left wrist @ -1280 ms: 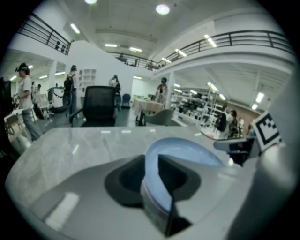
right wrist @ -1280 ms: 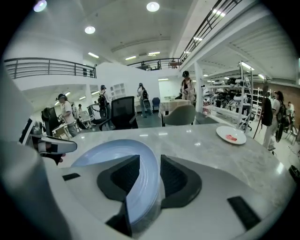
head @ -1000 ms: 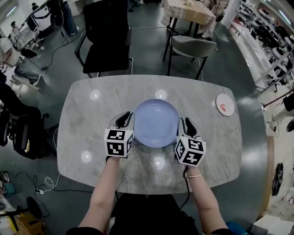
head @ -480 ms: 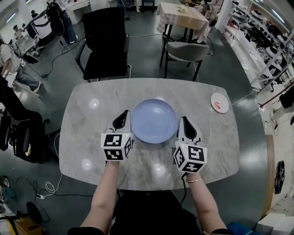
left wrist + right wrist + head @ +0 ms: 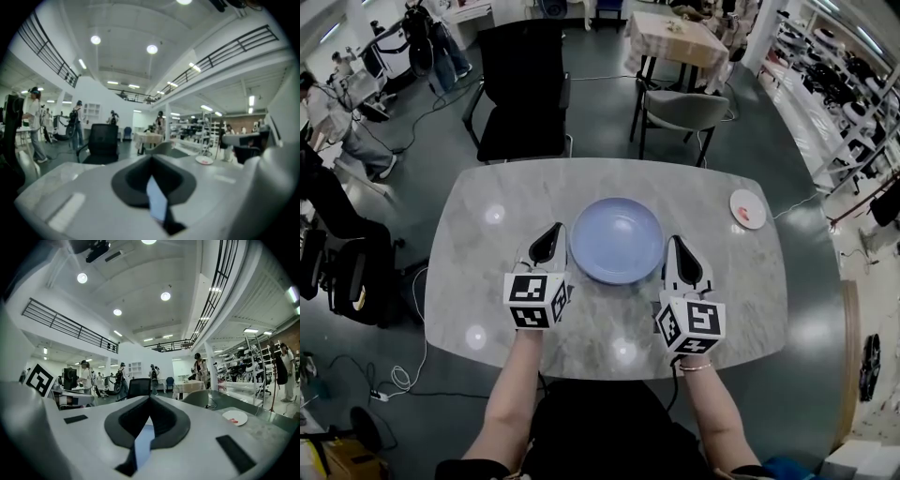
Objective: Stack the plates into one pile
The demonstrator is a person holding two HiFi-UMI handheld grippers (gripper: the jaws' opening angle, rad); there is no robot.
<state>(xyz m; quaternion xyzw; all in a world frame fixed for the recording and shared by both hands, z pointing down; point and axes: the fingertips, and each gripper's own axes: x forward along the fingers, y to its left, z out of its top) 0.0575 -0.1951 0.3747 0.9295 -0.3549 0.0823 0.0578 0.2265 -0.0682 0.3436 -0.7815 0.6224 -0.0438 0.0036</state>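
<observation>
A large blue plate (image 5: 616, 240) lies flat in the middle of the marble table (image 5: 487, 244). My left gripper (image 5: 549, 232) rests just left of its rim, shut, with nothing held. My right gripper (image 5: 678, 242) sits just right of the rim, also shut and empty. A small white plate (image 5: 747, 208) with a red mark lies alone near the table's far right edge. In the left gripper view the left gripper (image 5: 151, 157) shows its jaws closed together, with a sliver of the blue plate (image 5: 157, 199) below. The right gripper (image 5: 150, 397) looks the same in its own view, and the white plate (image 5: 235, 417) is at the right.
A black office chair (image 5: 520, 84) and a grey chair (image 5: 682, 111) stand behind the table's far edge. A clothed table (image 5: 680, 37) is further back. People stand at the far left of the room. Shelving runs along the right side.
Both grippers have closed their jaws and drawn slightly back from the blue plate's sides towards me. The plate lies in the same place.
</observation>
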